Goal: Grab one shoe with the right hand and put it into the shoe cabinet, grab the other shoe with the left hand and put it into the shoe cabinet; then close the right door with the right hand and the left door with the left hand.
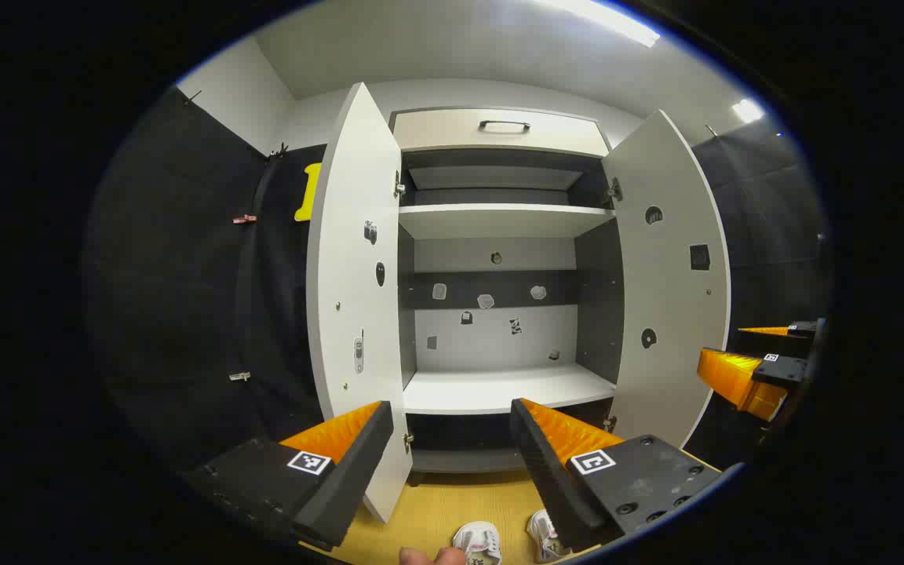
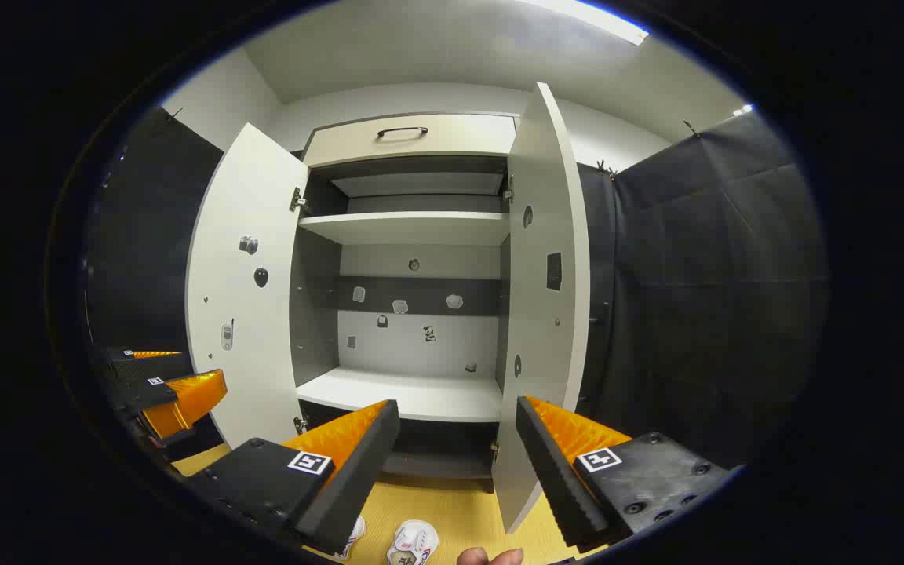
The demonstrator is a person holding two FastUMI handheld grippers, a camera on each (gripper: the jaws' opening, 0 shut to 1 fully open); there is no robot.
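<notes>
A white shoe cabinet point(image 1: 499, 388) stands ahead with its left door point(image 1: 354, 298) and right door point(image 1: 668, 275) swung wide. Its shelves hold no shoes. Two white shoes point(image 1: 477, 543) point(image 1: 544, 534) lie side by side on the yellow floor, low in the left gripper view. My left gripper point(image 1: 448, 420) is open and held above them, apart from them. In the right gripper view the same cabinet point(image 2: 413, 392) shows, with the shoes point(image 2: 414, 543) point(image 2: 354, 535) at the bottom edge. My right gripper point(image 2: 456, 420) is open with nothing between its fingers.
A drawer with a dark handle point(image 1: 504, 125) tops the cabinet. Black cloth walls stand on both sides. The right gripper point(image 1: 758, 361) appears at the right edge of the left gripper view, and the left gripper point(image 2: 158, 384) at the left edge of the right gripper view. A fingertip point(image 1: 432, 556) shows at the bottom.
</notes>
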